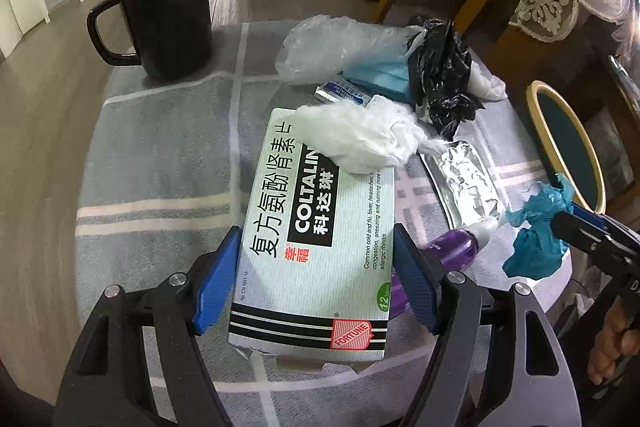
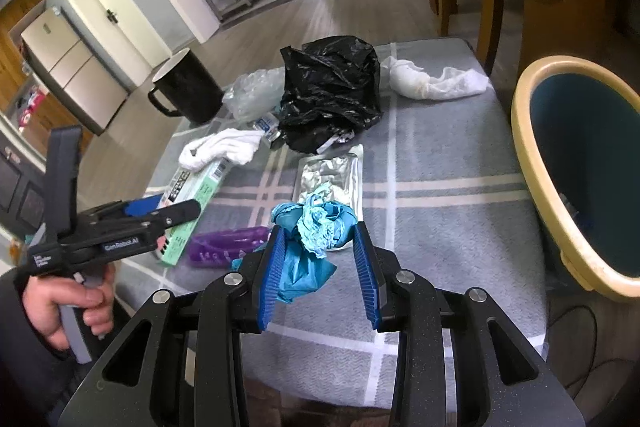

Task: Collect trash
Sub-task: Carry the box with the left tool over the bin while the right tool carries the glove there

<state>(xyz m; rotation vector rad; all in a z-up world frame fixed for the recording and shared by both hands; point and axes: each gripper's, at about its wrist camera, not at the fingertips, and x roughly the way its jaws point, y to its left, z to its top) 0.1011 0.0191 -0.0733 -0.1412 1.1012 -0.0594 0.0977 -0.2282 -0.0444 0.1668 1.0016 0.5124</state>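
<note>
A pale green medicine box (image 1: 320, 227) sits between the blue pads of my left gripper (image 1: 316, 233), which press on its long sides; the gripper is shut on it. A white crumpled tissue (image 1: 360, 135) lies on the box's far end. My right gripper (image 2: 319, 229) is shut on a crumpled blue wad (image 2: 316, 223) and holds it a little above the grey checked tablecloth (image 2: 440, 187). In the left wrist view the same wad (image 1: 532, 243) hangs from the right gripper (image 1: 576, 223). The left gripper (image 2: 172, 207) and its hand show at the left of the right wrist view.
A bin with a cream rim (image 2: 532, 163) stands by the table's right edge. On the table are a black mug (image 1: 168, 15), a black plastic bag (image 2: 332, 91), a clear bag (image 1: 340, 43), a foil tray (image 2: 332, 171), a purple bottle (image 2: 228, 243) and a white cloth (image 2: 436, 83). Wooden chairs stand behind.
</note>
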